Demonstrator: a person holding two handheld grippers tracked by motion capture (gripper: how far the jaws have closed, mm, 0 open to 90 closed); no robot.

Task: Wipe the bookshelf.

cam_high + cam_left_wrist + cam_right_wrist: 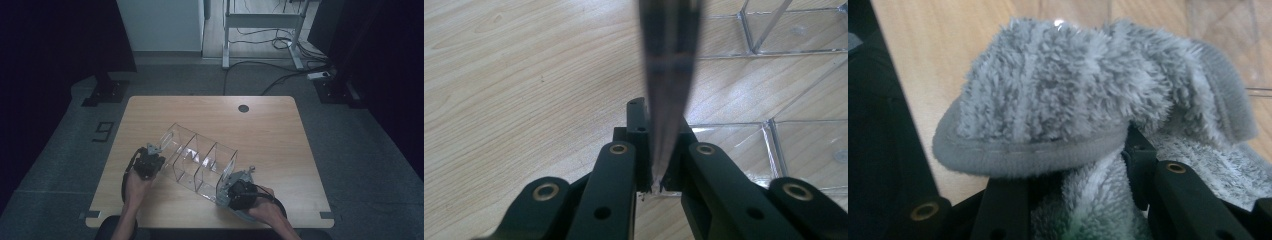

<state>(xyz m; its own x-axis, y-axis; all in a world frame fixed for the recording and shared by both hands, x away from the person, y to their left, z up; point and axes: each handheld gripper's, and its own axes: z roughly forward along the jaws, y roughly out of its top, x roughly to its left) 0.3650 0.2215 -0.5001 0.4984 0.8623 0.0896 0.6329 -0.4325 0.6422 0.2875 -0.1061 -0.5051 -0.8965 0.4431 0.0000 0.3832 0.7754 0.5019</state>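
Observation:
A clear plastic organiser [197,157] with three compartments lies slanted across the middle of the wooden table [270,130]. My left gripper [148,162] is at its left end, shut on the thin edge of an organiser wall [669,90], which stands upright between the jaws. My right gripper [235,192] is at the organiser's near right end. Its jaws are shut on a fluffy grey cloth [1068,105], which bunches up over the fingertips and hangs down between them. In the right gripper view clear plastic [1228,30] shows behind the cloth.
A round cable hole [243,108] sits near the table's far edge. Beyond the table are a white desk frame [260,30], cables on the floor and dark stands at both sides. The table's far half and right side are bare wood.

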